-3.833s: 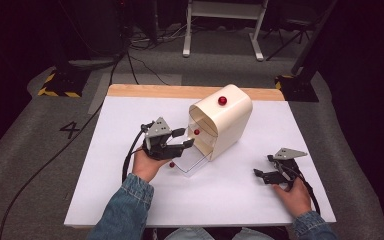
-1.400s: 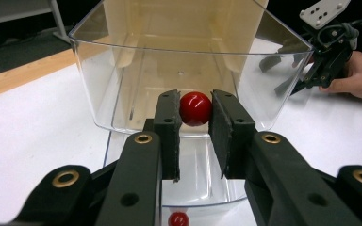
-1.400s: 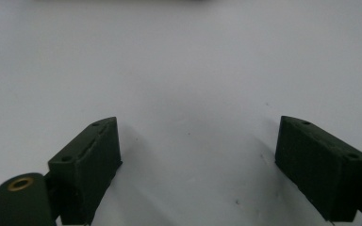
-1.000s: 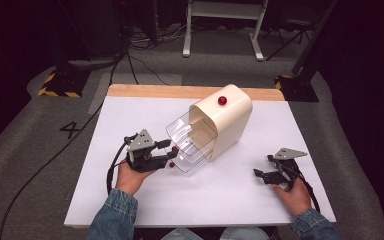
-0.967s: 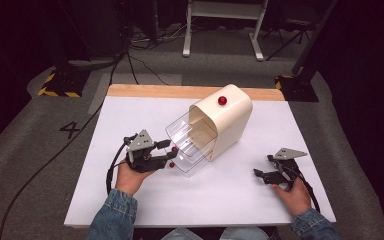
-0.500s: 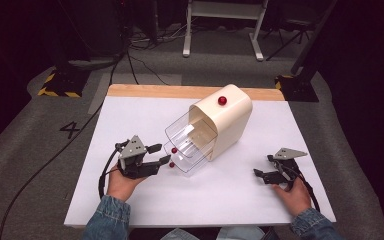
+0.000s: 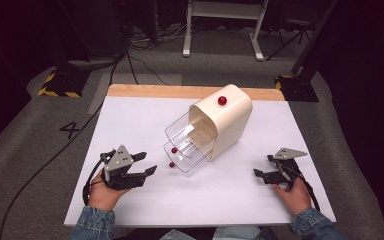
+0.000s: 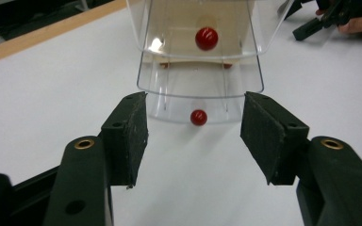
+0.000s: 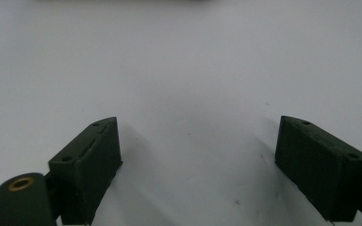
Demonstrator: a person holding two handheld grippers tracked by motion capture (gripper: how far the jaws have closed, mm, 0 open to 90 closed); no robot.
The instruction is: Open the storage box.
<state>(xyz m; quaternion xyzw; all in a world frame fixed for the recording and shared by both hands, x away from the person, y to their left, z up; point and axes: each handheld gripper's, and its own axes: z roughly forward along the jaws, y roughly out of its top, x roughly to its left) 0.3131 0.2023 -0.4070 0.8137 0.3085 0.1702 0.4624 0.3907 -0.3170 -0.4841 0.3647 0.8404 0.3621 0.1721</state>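
The cream cabinet point(image 8: 202, 28) is getting chopped off by the top edge in the left gripper view. The far hand point(image 8: 358, 19) is running off the corner, and the right gripper view's top strip is just blurring out.

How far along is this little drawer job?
Looks done: both clear drawers of the cream cabinet stand pulled out, each with a red knob. In hand: the left gripper sits apart from the lower drawer's knob, its jaws just opening, nothing between them. The right gripper rests open on the table. What's left can't be told.
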